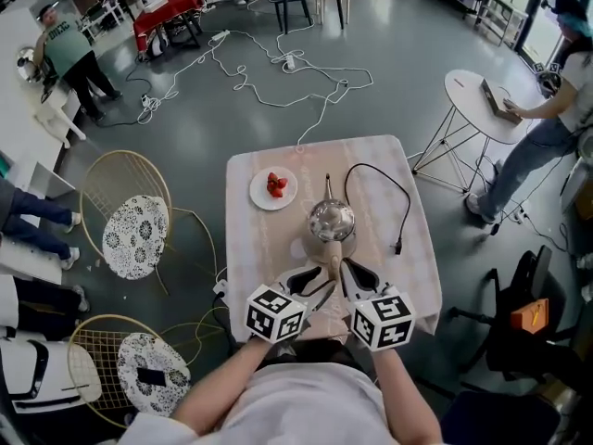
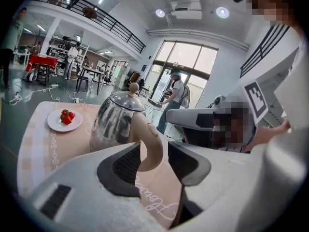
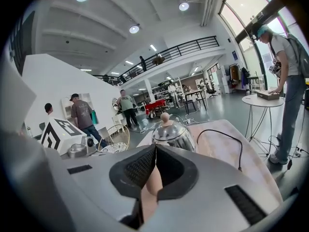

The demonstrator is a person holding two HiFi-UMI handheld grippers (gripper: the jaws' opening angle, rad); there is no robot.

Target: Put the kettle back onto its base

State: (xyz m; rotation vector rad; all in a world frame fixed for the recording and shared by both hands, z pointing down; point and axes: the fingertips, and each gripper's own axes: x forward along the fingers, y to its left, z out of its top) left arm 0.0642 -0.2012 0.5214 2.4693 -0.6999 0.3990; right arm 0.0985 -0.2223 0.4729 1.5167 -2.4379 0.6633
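Note:
A shiny steel kettle (image 1: pixel 331 222) with a beige handle (image 1: pixel 332 269) stands in the middle of the beige-clothed table (image 1: pixel 264 267). What it rests on is hidden. My right gripper (image 1: pixel 345 273) is shut on the handle; in the right gripper view the beige handle (image 3: pixel 152 190) sits pinched between the pads, with the kettle (image 3: pixel 173 133) just beyond my right gripper (image 3: pixel 155 153). My left gripper (image 1: pixel 313 284) is open beside it. In the left gripper view the handle (image 2: pixel 152 146) curves between the spread pads of my left gripper (image 2: pixel 154 161), close to the left one, behind which is the kettle (image 2: pixel 113 122).
A white plate (image 1: pixel 273 188) with strawberries lies at the table's far left. A black power cord (image 1: pixel 389 188) loops over the right side, its plug near the edge. Two wire chairs (image 1: pixel 134 230) stand left of the table; a round side table (image 1: pixel 482 105) with a person stands at the far right.

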